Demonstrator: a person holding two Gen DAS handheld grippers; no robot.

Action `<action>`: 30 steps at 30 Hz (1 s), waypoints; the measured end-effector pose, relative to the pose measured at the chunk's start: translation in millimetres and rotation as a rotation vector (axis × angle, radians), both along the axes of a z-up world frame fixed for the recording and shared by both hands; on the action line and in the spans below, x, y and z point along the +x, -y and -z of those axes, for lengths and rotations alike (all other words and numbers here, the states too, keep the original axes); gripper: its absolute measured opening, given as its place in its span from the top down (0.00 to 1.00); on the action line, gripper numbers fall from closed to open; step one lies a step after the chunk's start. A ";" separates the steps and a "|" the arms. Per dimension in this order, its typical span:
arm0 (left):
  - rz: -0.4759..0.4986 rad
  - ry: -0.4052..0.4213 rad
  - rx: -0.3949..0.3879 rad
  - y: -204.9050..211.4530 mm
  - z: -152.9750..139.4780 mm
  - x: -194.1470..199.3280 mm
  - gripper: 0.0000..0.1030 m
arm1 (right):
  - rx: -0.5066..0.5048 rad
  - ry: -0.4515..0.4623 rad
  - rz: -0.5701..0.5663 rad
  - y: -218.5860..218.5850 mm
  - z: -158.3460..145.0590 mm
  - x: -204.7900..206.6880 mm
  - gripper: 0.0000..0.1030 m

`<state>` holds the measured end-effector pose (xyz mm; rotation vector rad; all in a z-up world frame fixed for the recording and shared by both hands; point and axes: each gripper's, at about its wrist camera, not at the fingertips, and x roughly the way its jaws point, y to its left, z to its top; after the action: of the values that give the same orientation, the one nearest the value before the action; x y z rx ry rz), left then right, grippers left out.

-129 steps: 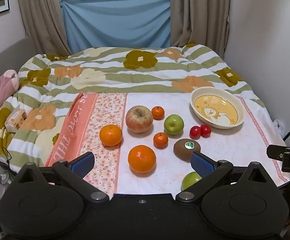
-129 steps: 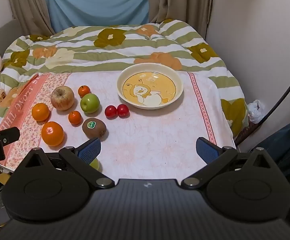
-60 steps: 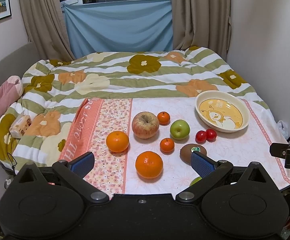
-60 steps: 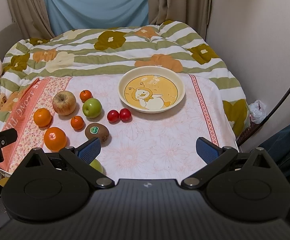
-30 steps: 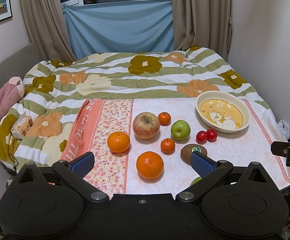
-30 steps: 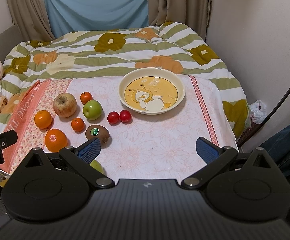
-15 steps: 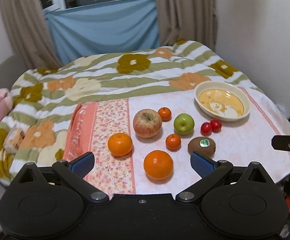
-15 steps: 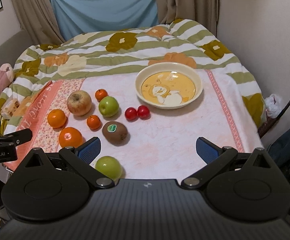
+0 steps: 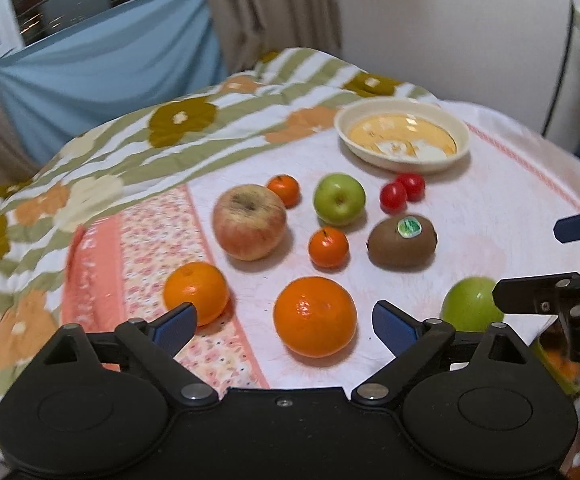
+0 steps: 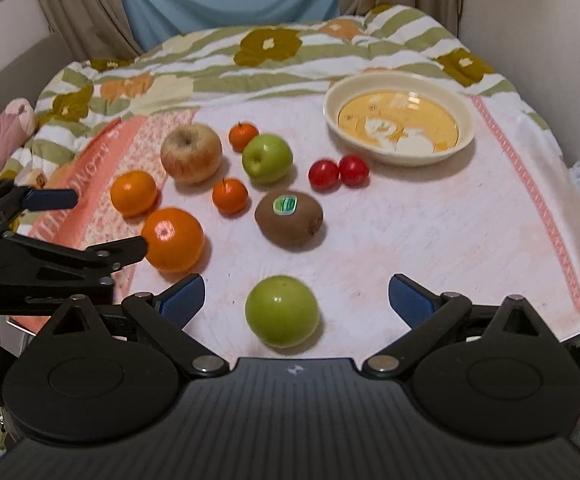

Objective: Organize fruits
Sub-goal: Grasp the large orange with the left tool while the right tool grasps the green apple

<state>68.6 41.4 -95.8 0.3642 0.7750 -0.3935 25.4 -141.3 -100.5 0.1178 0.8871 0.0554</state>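
Fruit lies on a pink cloth. My left gripper is open, with a large orange right in front of it between the fingers' line. My right gripper is open, with a green apple between its fingers' line near the front edge. Farther off lie a kiwi, a second green apple, a red-yellow apple, a medium orange, two mandarins, two small red fruits and an empty cream bowl.
The cloth covers a small table set against a bed with a striped floral quilt. A wall stands at the right. A pink plush lies at the left. The left gripper's body shows at the left of the right wrist view.
Both grippers have moved forward and down toward the fruit. The left one now faces the large orange, the right one the near green apple. Both stay open.
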 end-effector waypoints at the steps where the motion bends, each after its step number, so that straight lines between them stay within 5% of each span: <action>1: 0.015 -0.004 0.009 1.8 5.4 2.7 0.07 | -0.002 -0.007 0.004 -1.5 4.5 1.6 0.00; 12: 0.140 -0.037 0.095 22.3 46.2 21.0 0.24 | -0.014 -0.080 0.012 -12.8 40.2 17.9 0.00; 17: 0.147 -0.038 0.109 29.0 55.0 22.5 0.25 | -0.009 -0.097 0.028 -11.2 45.5 19.5 0.03; 20: 0.137 -0.028 0.125 30.8 58.3 23.5 0.34 | -0.006 -0.105 0.034 -10.7 47.1 19.7 0.06; 30: 0.121 -0.040 0.088 24.6 56.7 22.9 0.34 | -0.005 -0.129 0.013 -16.4 54.6 27.2 0.17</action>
<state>91.4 16.8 -152.5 0.4882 0.8133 -0.4820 52.6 -124.9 -155.0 0.1233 1.0153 0.0331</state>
